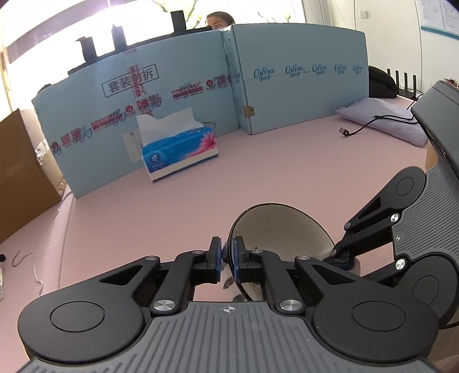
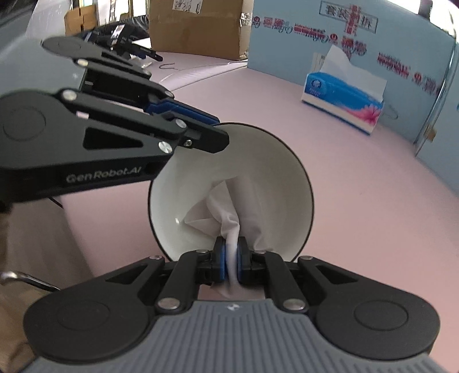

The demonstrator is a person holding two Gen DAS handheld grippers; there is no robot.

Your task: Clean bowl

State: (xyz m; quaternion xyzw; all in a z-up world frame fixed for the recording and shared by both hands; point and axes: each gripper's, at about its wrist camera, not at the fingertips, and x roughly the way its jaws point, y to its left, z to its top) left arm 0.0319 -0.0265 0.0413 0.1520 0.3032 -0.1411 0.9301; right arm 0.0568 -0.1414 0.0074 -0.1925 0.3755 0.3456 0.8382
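Note:
A bowl (image 2: 269,160), white inside and dark outside, is held tilted on its side above the pink table. My left gripper (image 1: 228,255) is shut on the bowl's rim (image 1: 258,212); in the right wrist view the left gripper (image 2: 213,130) clamps the upper left edge. My right gripper (image 2: 231,259) is shut on a crumpled white tissue (image 2: 226,212) that lies inside the bowl against its white wall. In the left wrist view the right gripper (image 1: 341,258) reaches into the bowl from the right, its tips partly hidden by the bowl.
A blue tissue box (image 1: 179,149) with a sheet sticking up stands at the back by a light blue cardboard screen (image 1: 301,86). A pillow (image 1: 384,120) and a black cable (image 1: 361,129) lie at the right. Brown cardboard box (image 2: 198,25) at the far left.

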